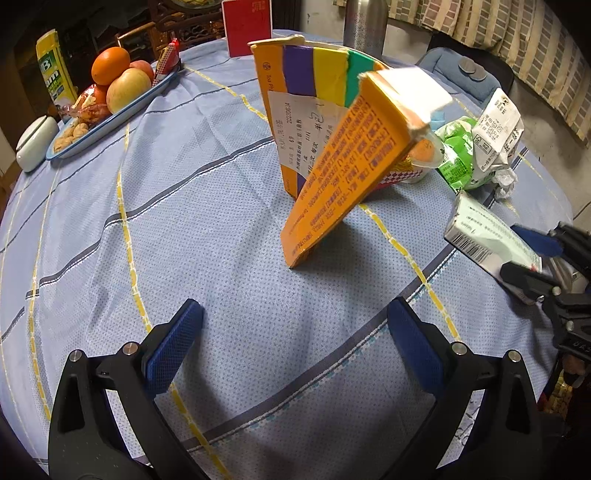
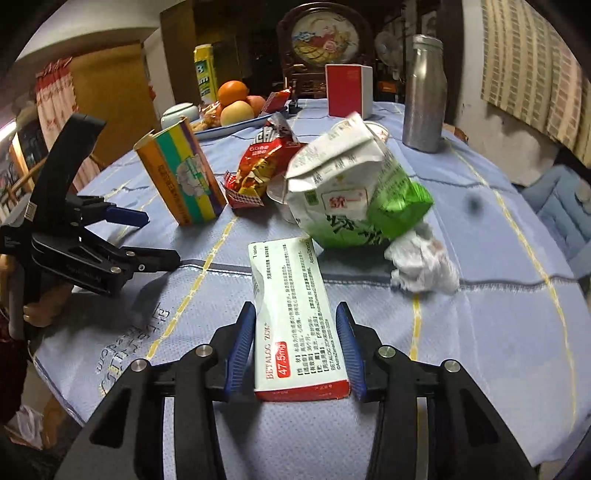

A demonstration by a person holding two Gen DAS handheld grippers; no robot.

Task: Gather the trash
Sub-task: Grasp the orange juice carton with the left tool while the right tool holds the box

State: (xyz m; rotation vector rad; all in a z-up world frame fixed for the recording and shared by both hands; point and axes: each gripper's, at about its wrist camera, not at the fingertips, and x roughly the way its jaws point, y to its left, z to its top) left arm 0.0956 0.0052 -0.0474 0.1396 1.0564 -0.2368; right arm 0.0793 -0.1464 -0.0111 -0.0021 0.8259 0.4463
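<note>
Trash lay gathered on the counter [image 2: 498, 332], which was draped in a pale blue cloth with yellow and grey lines, and we took the orange box [image 1: 325, 155] with its purple, yellow and green bands as our landmark. We saw our left gripper [image 1: 295, 332] hanging above bare cloth in front of that box, its blue fingers [image 1: 173, 350] spread wide with nothing between them. To the right of the orange box, near the counter's edge, lay a white medicine box [image 2: 295, 317] with a red end, and our right gripper [image 2: 295, 343] straddled it: the fingers [image 2: 240, 350] stood close on either side, the left one at the box's edge and a narrow gap showing on the right, so we could not tell whether they pressed on it. Beyond the medicine box, further right of the orange box, sat a crumpled green and white carton [image 2: 343, 192] with a white paper wad [image 2: 424, 266] beside it, and a red snack wrapper [image 2: 258, 170] lay just beside the orange box. Far behind the orange box stood a fruit tray [image 1: 110, 110], a red card [image 1: 247, 26] and a metal bottle [image 2: 424, 92].
</note>
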